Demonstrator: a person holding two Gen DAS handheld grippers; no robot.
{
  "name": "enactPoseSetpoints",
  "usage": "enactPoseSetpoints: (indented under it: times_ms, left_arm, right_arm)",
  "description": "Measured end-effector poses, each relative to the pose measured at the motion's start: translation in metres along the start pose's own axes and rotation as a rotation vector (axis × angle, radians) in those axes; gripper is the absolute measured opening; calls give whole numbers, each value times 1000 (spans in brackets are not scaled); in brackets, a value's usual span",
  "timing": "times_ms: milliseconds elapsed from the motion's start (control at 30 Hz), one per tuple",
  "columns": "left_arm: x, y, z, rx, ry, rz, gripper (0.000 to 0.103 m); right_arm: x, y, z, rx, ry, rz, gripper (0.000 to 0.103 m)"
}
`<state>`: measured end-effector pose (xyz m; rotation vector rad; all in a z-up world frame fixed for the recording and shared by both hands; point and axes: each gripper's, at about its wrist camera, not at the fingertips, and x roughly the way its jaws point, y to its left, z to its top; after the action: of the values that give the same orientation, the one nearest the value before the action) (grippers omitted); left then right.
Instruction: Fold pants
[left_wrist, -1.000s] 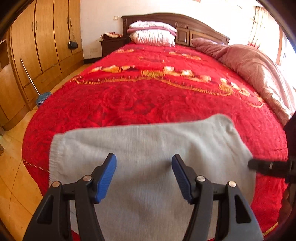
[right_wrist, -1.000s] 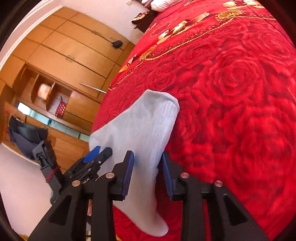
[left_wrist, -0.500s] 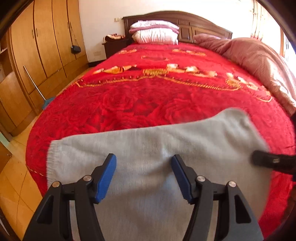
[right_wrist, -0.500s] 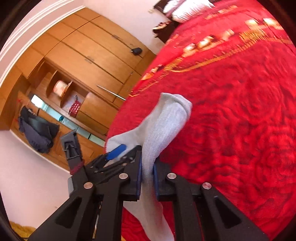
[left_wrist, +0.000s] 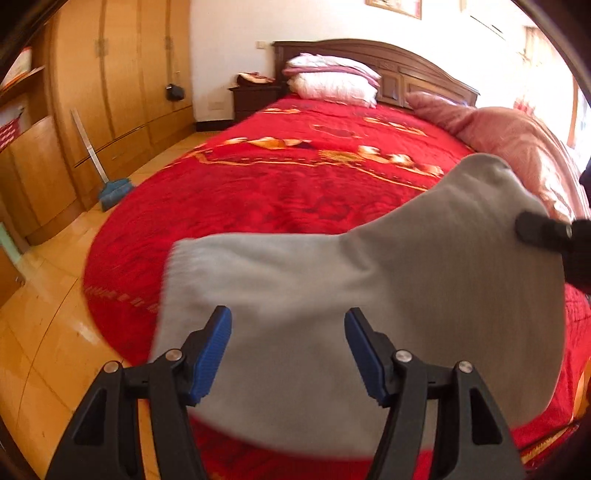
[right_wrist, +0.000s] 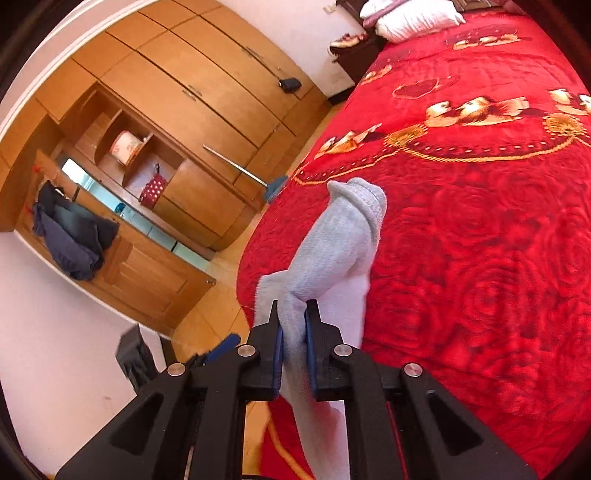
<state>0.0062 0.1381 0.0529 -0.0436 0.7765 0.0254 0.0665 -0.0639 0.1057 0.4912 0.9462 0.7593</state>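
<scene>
Left gripper (left_wrist: 288, 350) sat with jaws apart, pads clear of the cloth, hovering over the near-left part of the grey pants (left_wrist: 369, 295). Pants lay at the near end of the red bedspread (left_wrist: 295, 192), right edge raised off it. Right gripper (right_wrist: 293, 332) had its jaws clamped on that right edge, fabric bunched between the pads.

My read: this was the start of the fold, right edge lifted to carry leftward across the garment. Next move likely needed the left gripper to pin or grab the left side so the cloth wouldn't drag.

No brand, label or readable writing anywhere.
</scene>
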Motion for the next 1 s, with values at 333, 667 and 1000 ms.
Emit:
enactPoseSetpoints:
  times_ms: [333, 667, 1000]
  left_arm:
    - [-23, 70, -31, -180, -4, 92, 68]
    - [-32, 110, -58, -271, 8, 127, 68]
    - [-39, 135, -69, -357, 23, 117, 67]
  right_arm:
    - [88, 60, 19, -3, 161, 2, 12]
    - [183, 68, 12, 21, 262, -87, 12]
    - [187, 72, 9, -56, 303, 0, 28]
